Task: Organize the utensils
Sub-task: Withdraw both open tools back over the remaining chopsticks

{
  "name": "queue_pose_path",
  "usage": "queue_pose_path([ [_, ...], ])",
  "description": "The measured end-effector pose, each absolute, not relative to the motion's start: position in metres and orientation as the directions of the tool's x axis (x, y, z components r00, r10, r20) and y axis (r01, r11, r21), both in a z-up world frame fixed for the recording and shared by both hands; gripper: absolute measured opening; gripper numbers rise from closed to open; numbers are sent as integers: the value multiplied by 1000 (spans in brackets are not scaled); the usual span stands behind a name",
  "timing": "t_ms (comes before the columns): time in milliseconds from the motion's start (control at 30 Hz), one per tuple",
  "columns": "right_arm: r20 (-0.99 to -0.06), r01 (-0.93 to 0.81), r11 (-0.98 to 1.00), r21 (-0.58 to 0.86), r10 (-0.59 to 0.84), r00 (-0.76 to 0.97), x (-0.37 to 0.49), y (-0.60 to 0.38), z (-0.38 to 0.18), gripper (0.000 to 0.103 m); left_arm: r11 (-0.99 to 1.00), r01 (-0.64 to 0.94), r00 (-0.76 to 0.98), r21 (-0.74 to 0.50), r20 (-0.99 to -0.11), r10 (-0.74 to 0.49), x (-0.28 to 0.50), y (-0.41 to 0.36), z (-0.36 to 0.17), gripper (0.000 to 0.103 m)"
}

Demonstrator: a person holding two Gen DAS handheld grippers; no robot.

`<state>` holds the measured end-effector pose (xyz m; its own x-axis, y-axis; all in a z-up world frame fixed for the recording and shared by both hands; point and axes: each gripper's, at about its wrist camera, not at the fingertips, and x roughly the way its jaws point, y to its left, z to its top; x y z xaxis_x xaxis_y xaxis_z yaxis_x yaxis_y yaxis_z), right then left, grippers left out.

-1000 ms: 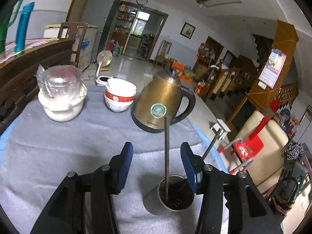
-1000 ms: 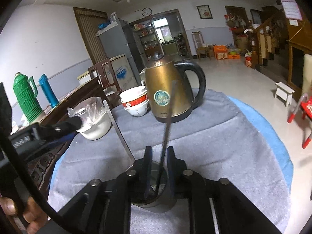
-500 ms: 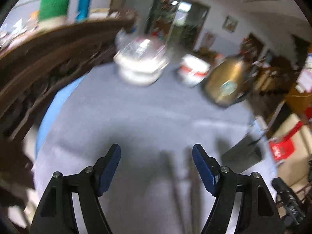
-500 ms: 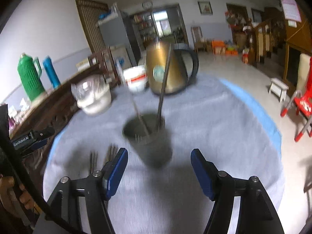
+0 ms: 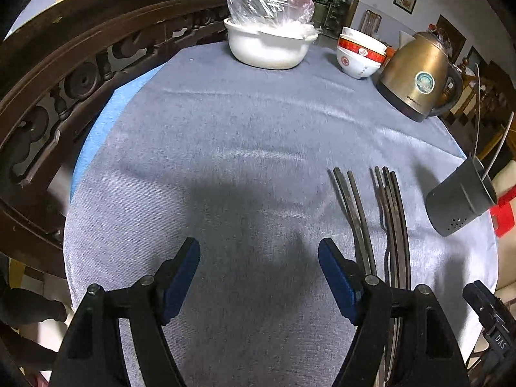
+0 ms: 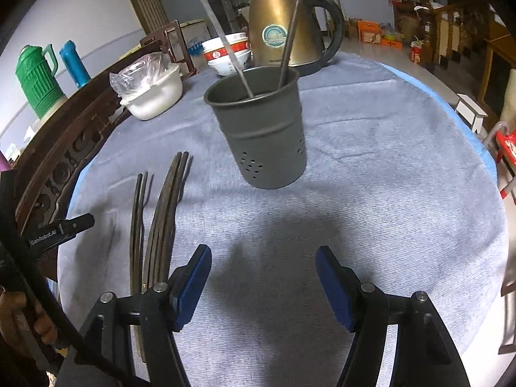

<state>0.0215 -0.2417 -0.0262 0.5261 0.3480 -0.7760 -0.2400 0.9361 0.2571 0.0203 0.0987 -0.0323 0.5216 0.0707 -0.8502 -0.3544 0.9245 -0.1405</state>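
A dark grey utensil holder (image 6: 262,132) stands upright on the grey cloth with two thin utensils (image 6: 290,22) leaning out of it; it also shows at the right edge as the holder (image 5: 459,200). Several dark chopsticks (image 6: 161,222) lie flat in two bunches left of my right gripper (image 6: 262,274), which is open and empty, well short of the holder. In the left wrist view the same chopsticks (image 5: 374,213) lie just right of my left gripper (image 5: 258,269), open over bare cloth with nothing between its fingers.
A brass kettle (image 5: 419,77), stacked red-and-white bowls (image 5: 359,54) and a white pot under plastic wrap (image 5: 269,43) stand at the table's far side. A carved wooden rail (image 5: 48,96) runs along the left. A hand (image 6: 16,316) holds the other gripper at lower left.
Both grippers opened wide, pulled back from the holder and tilted down. The right let go of a utensil into the holder. The left swung left, over cloth beside the chopsticks.
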Motion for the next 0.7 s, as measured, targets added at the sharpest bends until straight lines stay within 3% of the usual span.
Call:
queue_pose_path([
  [700,-774,-259,921,291,386,502,28,-231,-31,71,932,-351,483,-93,-871,95,21,93,-42,76],
])
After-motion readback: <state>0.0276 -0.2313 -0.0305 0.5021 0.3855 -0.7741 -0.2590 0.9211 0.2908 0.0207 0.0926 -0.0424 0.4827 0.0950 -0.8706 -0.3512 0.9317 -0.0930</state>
